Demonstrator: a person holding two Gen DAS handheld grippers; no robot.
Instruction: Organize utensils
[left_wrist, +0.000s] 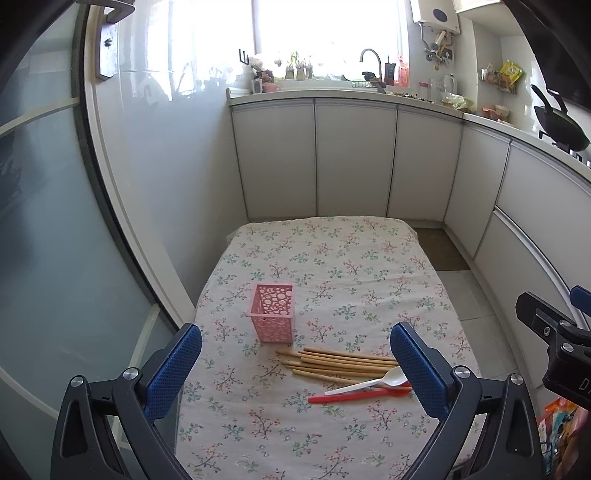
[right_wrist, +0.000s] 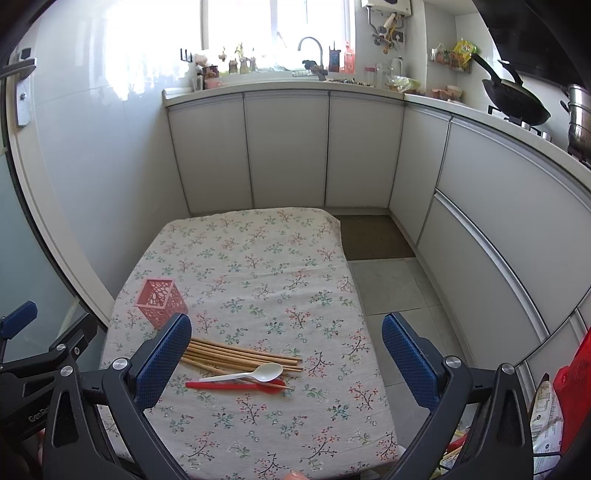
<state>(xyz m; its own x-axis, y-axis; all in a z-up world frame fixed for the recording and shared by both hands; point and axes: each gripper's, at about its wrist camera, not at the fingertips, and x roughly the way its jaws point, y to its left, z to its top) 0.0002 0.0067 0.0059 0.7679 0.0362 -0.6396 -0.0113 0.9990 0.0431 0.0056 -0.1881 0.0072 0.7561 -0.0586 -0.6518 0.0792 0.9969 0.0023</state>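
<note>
A pink perforated holder (left_wrist: 272, 312) stands upright and empty on the floral tablecloth (left_wrist: 332, 258); it also shows in the right wrist view (right_wrist: 159, 301). Several wooden chopsticks (left_wrist: 336, 363) lie in a loose bundle in front of it, also seen in the right wrist view (right_wrist: 240, 356). A white spoon (left_wrist: 373, 382) lies across a red spoon (left_wrist: 354, 397) beside them; both show in the right wrist view, white spoon (right_wrist: 247, 373), red spoon (right_wrist: 232, 386). My left gripper (left_wrist: 295, 365) is open and empty above the utensils. My right gripper (right_wrist: 286, 356) is open and empty above them too.
White kitchen cabinets (left_wrist: 354, 158) stand beyond the table's far edge, with a sink and faucet (left_wrist: 371, 59) on the counter. A wok (right_wrist: 513, 98) sits on the stove at right. A tiled floor and brown mat (right_wrist: 373, 236) lie to the table's right. Bags (right_wrist: 550, 410) sit at lower right.
</note>
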